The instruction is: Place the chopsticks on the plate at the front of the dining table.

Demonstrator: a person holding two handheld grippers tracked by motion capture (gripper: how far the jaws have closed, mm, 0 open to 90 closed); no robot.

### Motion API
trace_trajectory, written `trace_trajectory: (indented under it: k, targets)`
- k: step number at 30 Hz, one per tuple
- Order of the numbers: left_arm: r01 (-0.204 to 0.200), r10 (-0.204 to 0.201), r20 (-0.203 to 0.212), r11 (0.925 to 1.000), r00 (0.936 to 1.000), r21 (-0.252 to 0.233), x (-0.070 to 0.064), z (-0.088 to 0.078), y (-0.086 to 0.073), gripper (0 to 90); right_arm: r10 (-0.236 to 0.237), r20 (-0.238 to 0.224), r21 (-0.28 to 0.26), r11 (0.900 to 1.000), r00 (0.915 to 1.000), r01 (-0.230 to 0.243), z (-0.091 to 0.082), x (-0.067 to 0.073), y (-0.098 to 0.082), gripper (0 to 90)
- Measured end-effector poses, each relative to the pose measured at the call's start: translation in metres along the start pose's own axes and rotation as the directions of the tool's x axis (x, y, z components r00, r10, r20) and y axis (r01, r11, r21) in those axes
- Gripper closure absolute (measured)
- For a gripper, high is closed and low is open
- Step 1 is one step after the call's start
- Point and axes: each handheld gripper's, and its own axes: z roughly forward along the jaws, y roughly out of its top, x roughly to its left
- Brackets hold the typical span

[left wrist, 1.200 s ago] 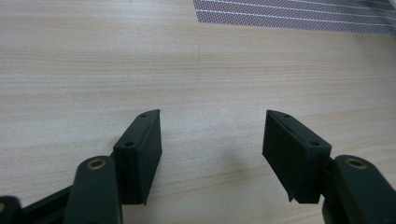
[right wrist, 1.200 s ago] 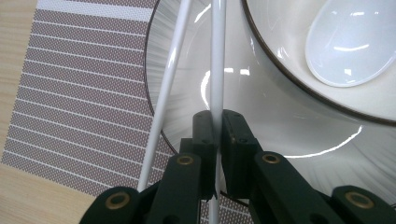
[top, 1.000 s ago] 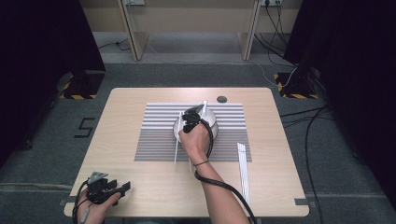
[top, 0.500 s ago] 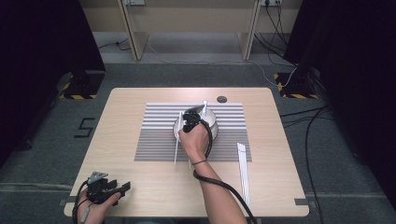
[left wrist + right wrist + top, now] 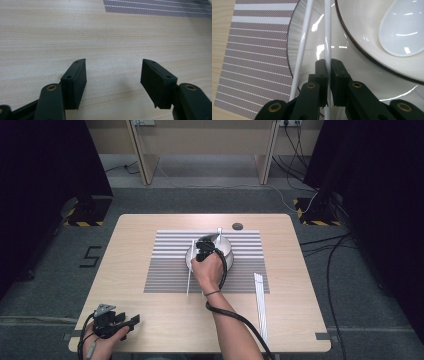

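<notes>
Resting open and empty at the table's near left corner, the left gripper (image 5: 120, 324) idles while the right gripper (image 5: 328, 65) pinches one white chopstick (image 5: 327, 30) over the plate (image 5: 312, 45) mid-placemat (image 5: 170, 270), beside its placed mate; the bowl (image 5: 362, 32) already holds a spoon (image 5: 404, 27).

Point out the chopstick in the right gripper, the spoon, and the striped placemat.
chopstick (image 5: 327, 30), right gripper view, on its white shaft above the jaws.
spoon (image 5: 402, 27), right gripper view, on the hollow of its white scoop.
striped placemat (image 5: 165, 270), high view, on its bare left part.

Dark "5" marked on the grey floor (image 5: 92, 257), left of table (image 5: 130, 270)
</notes>
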Motion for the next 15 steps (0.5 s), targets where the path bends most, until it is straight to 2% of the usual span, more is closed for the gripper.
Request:
trace_trajectory:
  k: [15]
  targets:
    - [-0.001,0.001,0.002,1.0,1.0,0.0,-0.0003,0.0002,0.0001,37.3,0.021,-0.013,-0.022,1.0,0.9997,-0.021,0.0024,-0.0005,0.001,84.6]
